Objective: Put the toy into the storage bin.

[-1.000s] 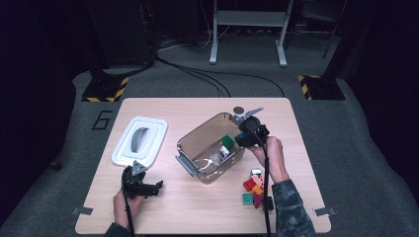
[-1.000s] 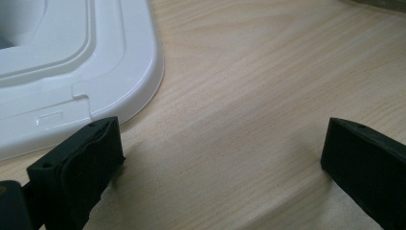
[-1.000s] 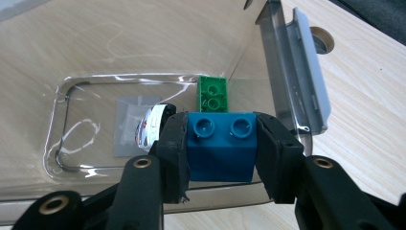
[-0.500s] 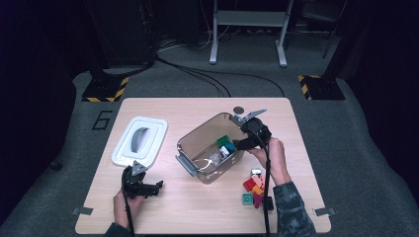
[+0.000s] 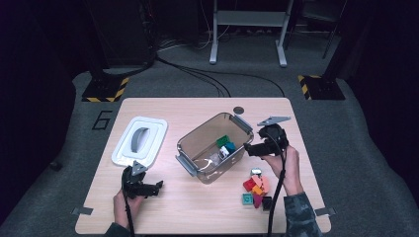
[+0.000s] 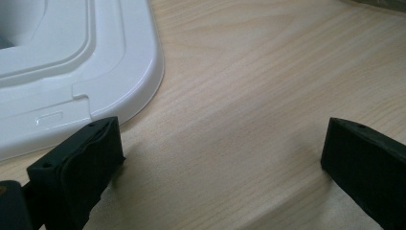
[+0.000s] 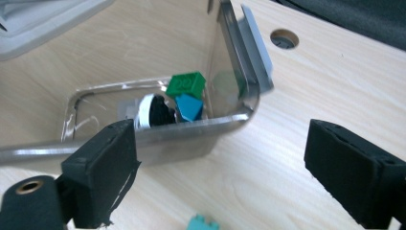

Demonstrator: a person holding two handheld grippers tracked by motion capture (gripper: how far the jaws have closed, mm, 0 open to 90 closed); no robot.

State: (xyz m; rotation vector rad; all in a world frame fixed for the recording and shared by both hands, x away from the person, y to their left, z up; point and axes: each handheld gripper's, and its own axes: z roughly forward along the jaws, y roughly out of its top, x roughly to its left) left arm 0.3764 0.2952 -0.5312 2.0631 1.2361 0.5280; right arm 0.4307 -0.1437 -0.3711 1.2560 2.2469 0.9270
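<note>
A clear plastic container [image 5: 197,157] stands mid-table, holding a green brick [image 5: 223,140], a teal brick [image 5: 230,146] and a white-and-black piece [image 5: 223,152]. My right gripper [image 5: 248,148] hovers just outside the container's right rim. Its jaws have just been opening and stand open with nothing between them. In the right gripper view the gripper [image 7: 225,167] faces the container's corner [image 7: 239,112], with the green brick [image 7: 186,85] and the teal brick [image 7: 190,107] inside. My left gripper [image 5: 157,187] rests open low over bare table, beside the white lid [image 6: 72,72].
The white lid [image 5: 140,140] lies left of the container. A pile of several coloured bricks [image 5: 256,190] sits near the front right, below my right hand. A round hole [image 5: 238,110] marks the table behind the container. Cables trail from both grippers.
My right gripper has drawn back to the right, from over the container's inside to beside its rim. The teal brick lies uncovered in the container. The left gripper has kept still.
</note>
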